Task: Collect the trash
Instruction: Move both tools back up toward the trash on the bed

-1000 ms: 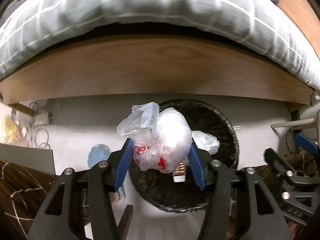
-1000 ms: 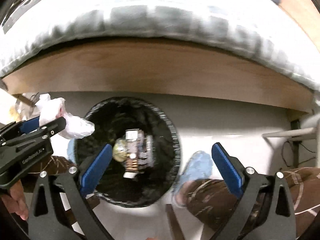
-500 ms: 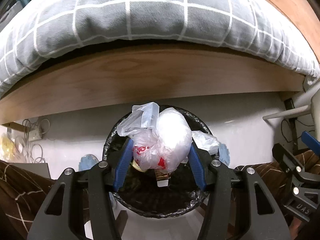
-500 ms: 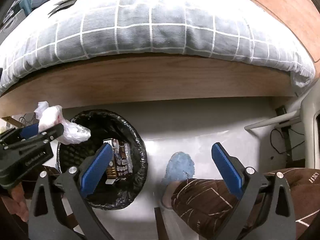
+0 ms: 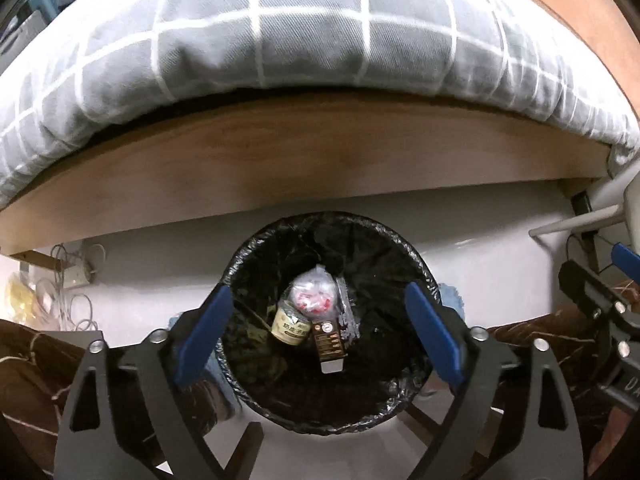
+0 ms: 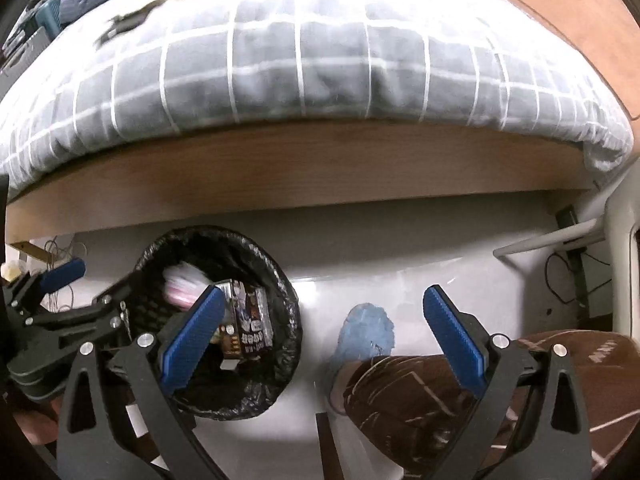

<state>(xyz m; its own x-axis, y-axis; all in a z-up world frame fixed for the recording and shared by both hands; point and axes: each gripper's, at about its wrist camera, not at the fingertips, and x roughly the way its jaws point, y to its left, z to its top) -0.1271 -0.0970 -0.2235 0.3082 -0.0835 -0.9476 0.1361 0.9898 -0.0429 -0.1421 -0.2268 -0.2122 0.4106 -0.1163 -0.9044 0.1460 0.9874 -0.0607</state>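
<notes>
A round bin with a black liner [image 5: 256, 248] stands on the pale floor by the bed. My left gripper [image 5: 320, 332] is open and empty straight above it. A crumpled white plastic bag with red print [image 5: 314, 294] lies inside the bin, on a small can [image 5: 290, 324] and a brown carton [image 5: 328, 338]. In the right wrist view the bin [image 6: 288, 304] is at lower left, with the bag [image 6: 182, 284] blurred inside. My right gripper [image 6: 324, 344] is open and empty over the floor right of the bin.
A wooden bed frame [image 5: 320, 160] with a grey checked duvet [image 5: 280, 32] runs along the far side. The person's legs in brown trousers [image 6: 440, 400] and a blue slipper [image 6: 366, 328] are right of the bin. Cables and a power strip [image 5: 72, 276] lie at left.
My left gripper opened and let go of the plastic bag, which dropped into the bin. The right gripper stayed open and shifted a little right of the bin.
</notes>
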